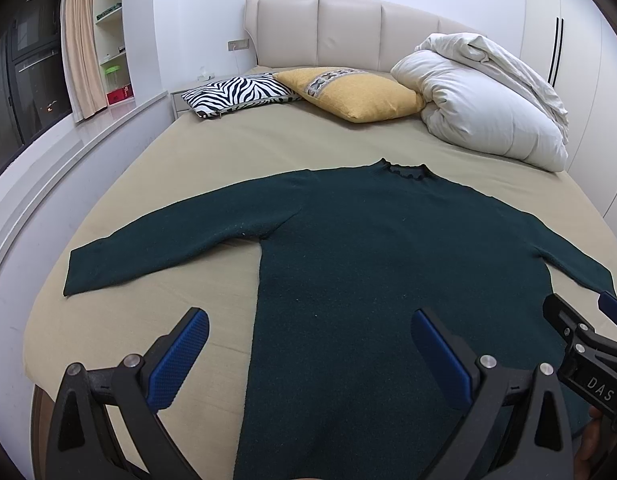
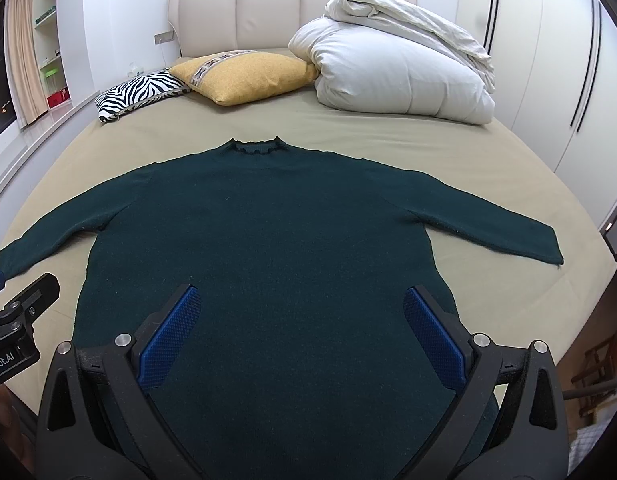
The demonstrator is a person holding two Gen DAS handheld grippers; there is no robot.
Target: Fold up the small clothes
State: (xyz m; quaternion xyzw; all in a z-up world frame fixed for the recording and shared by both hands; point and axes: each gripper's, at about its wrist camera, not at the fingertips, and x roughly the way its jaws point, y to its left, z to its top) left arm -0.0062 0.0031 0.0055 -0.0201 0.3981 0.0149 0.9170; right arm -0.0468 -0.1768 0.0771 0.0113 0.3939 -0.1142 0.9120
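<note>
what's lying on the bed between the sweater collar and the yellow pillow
Nothing: in both wrist views only bare tan sheet runs from the dark green sweater collar up to the yellow pillow. The zebra pillow sits off to the left.

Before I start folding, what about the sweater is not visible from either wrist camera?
- Sweater hem: both views, below the frame edge and behind the gripper bodies.
- Its right cuff: left wrist view, hidden behind the right gripper.
- Its left cuff: right wrist view, cut off beside the left gripper.
</note>
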